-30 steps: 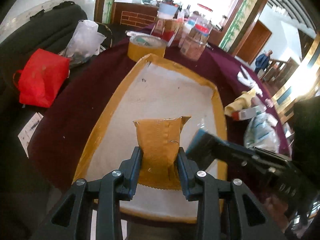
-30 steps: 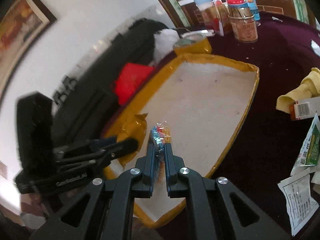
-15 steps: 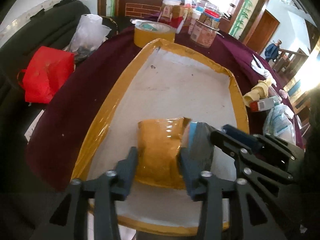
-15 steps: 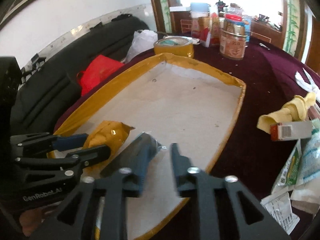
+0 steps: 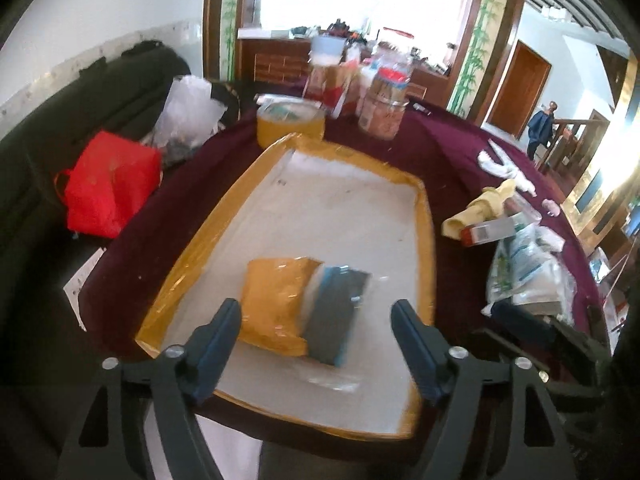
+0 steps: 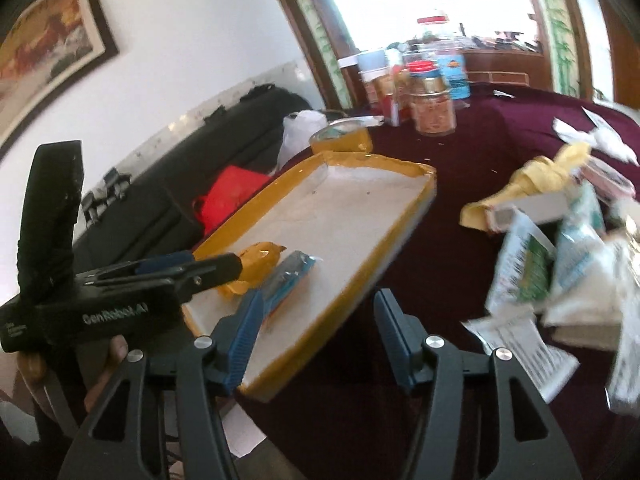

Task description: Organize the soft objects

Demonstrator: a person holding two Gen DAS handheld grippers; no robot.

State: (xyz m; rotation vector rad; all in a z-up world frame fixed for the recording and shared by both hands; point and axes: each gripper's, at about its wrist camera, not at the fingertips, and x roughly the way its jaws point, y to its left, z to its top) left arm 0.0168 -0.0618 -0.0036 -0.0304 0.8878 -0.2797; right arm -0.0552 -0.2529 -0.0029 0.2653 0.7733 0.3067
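Note:
A yellow soft packet [image 5: 278, 304] and a blue-grey packet [image 5: 336, 316] in clear wrap lie side by side in the near part of the yellow-edged tray [image 5: 224, 236]. My left gripper [image 5: 316, 332] is open and empty, just short of both packets. My right gripper [image 6: 320, 320] is open and empty over the tray's near right edge [image 6: 384, 256]. In the right wrist view the yellow packet [image 6: 256, 264] and blue packet [image 6: 288, 280] lie beside the left gripper's fingers [image 6: 224, 266].
A dark red cloth [image 5: 448, 152] covers the round table. Tape roll [image 5: 290, 124] and jars [image 5: 384, 108] stand behind the tray. A yellow cloth [image 6: 528, 188], a box and several plastic packets [image 6: 568, 260] lie to the right. A red bag [image 5: 108, 184] sits on the black sofa at left.
Both grippers opened and let go of their packets, which now lie in the tray. Both grippers pulled back towards me, and the right one swung to the right.

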